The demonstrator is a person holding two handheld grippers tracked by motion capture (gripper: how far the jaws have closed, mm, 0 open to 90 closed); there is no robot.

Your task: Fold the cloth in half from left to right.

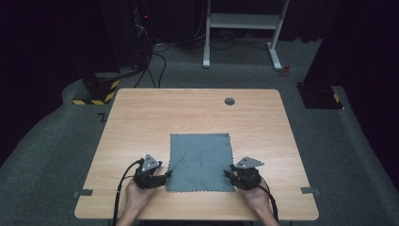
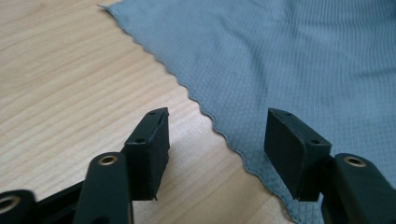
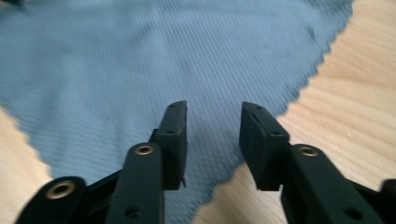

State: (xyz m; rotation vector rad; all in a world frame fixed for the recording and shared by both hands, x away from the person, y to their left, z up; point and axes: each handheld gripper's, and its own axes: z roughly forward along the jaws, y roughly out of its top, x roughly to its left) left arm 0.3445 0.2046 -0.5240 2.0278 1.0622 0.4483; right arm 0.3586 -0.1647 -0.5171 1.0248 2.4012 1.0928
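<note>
left gripper (image 1: 168, 175) sits with its jaws apart at the near left corner of the grey cloth (image 1: 201, 161), one jaw over bare wood, the other over the cloth's wavy hem, nothing pinched between them. right gripper (image 1: 229, 171) is at the cloth's near right corner, jaws parted more narrowly above the fabric, gripping nothing. the cloth lies flat and spread out near the front edge of the table (image 1: 141, 117), about midway between its left and right edges.

grey cloth (image 2: 299, 60) cut off at frame edges, perhaps slightly blurred in right claw (image 3: 212, 140) view, person's forearms cropped
</note>
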